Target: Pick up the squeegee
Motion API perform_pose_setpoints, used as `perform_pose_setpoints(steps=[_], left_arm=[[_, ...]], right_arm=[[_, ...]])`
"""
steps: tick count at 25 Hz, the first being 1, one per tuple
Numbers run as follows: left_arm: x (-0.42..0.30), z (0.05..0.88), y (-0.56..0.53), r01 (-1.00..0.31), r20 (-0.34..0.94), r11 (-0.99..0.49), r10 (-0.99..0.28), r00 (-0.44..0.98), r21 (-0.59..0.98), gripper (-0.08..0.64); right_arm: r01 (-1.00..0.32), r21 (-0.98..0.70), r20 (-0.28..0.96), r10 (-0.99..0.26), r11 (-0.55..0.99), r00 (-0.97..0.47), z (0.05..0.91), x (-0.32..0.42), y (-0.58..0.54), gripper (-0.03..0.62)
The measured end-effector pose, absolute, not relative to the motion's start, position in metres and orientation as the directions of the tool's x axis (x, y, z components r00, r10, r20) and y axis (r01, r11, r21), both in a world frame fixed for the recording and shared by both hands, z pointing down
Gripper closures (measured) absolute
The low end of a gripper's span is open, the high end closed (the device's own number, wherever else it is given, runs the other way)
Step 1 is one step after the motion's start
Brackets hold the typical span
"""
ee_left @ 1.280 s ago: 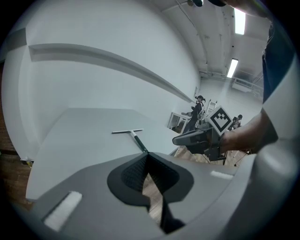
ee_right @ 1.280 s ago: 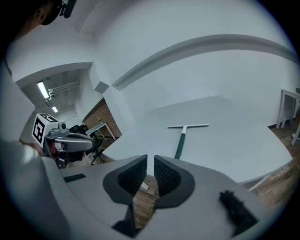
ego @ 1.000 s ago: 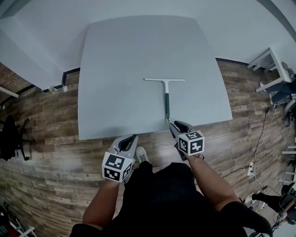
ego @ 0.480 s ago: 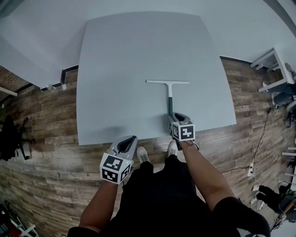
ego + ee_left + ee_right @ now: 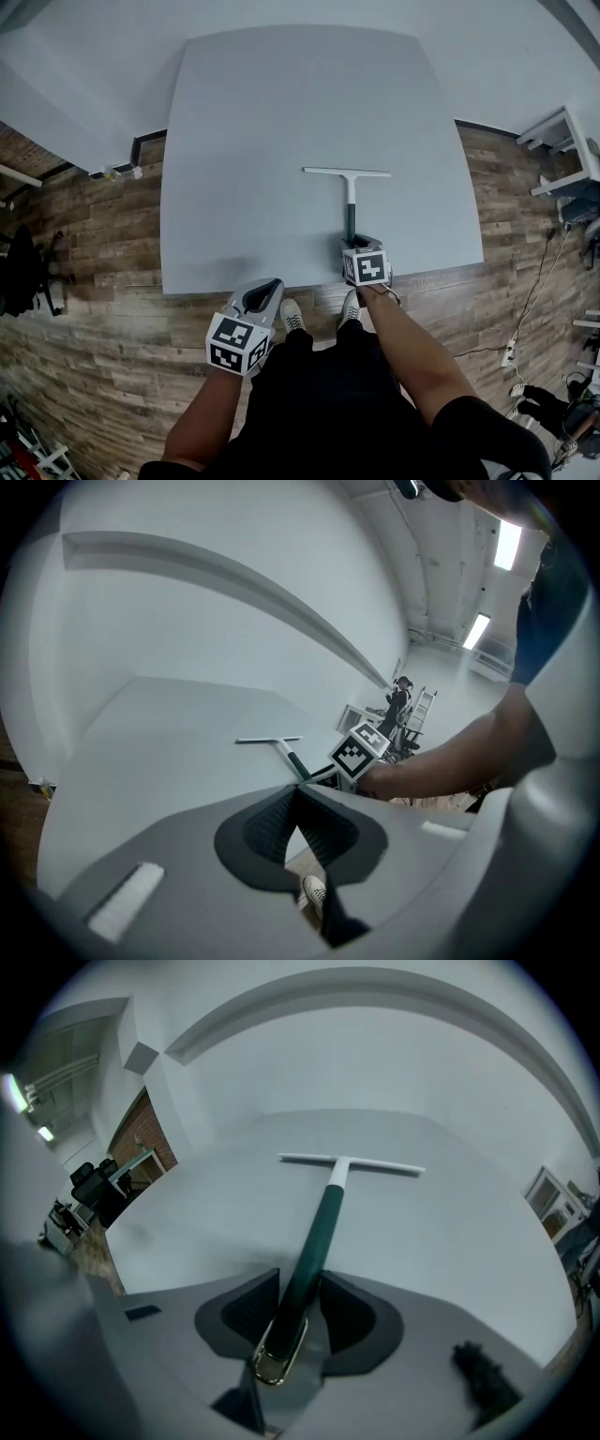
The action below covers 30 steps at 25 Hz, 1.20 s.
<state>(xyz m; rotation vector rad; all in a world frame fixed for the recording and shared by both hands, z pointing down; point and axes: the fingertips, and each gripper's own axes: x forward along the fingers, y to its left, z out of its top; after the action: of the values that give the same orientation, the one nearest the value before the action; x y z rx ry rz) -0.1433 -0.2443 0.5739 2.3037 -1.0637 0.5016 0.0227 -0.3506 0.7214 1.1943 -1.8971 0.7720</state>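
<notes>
The squeegee (image 5: 350, 202) lies flat on the grey table (image 5: 262, 141), its white blade far and its dark green handle pointing toward me. My right gripper (image 5: 359, 243) is tipped down over the handle's near end. In the right gripper view the handle (image 5: 323, 1218) and its metal hanging loop lie between the jaws of the right gripper (image 5: 300, 1286), which are opening, with the pads not pressing. My left gripper (image 5: 266, 287) hangs off the table's front edge, jaws together on nothing. The left gripper view shows its tips (image 5: 298, 794) closed and the squeegee (image 5: 281, 750) beyond.
The table's front edge runs just under both grippers, with wood floor and my shoes (image 5: 292, 314) below. White shelving (image 5: 562, 150) stands at the right, a black chair (image 5: 23, 272) at the left, and cables trail on the floor at the right.
My right gripper has moved forward and down from beyond the table's edge onto the near end of the squeegee handle. The left gripper has hardly shifted.
</notes>
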Motion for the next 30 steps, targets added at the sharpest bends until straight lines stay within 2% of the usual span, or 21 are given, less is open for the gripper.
perform_pose_setpoints(steps=[6, 11, 20, 30], left_arm=[[-0.144, 0.575, -0.243, -0.782, 0.536, -0.527, -0.577, 0.617, 0.332, 0.552], [-0.139, 0.568, -0.248, -0.774, 0.519, -0.541, -0.582, 0.626, 0.328, 0.552], [-0.137, 0.556, -0.258, -0.768, 0.492, -0.547, -0.594, 0.637, 0.333, 0.552], [-0.137, 0.521, -0.273, -0.751, 0.435, -0.586, -0.616, 0.656, 0.303, 0.552]], right_arm=[[-0.922, -0.098, 0.843, -0.461, 0.374, -0.277, 0.722, 0.022, -0.353, 0.453], [-0.938, -0.144, 0.829, -0.48, 0.316, -0.289, 0.715, 0.039, -0.355, 0.482], [-0.916, -0.188, 0.728, -0.576, 0.355, -0.372, 0.657, 0.049, -0.361, 0.492], [-0.868, -0.182, 0.562, -0.676, 0.462, -0.477, 0.548, 0.027, -0.348, 0.506]])
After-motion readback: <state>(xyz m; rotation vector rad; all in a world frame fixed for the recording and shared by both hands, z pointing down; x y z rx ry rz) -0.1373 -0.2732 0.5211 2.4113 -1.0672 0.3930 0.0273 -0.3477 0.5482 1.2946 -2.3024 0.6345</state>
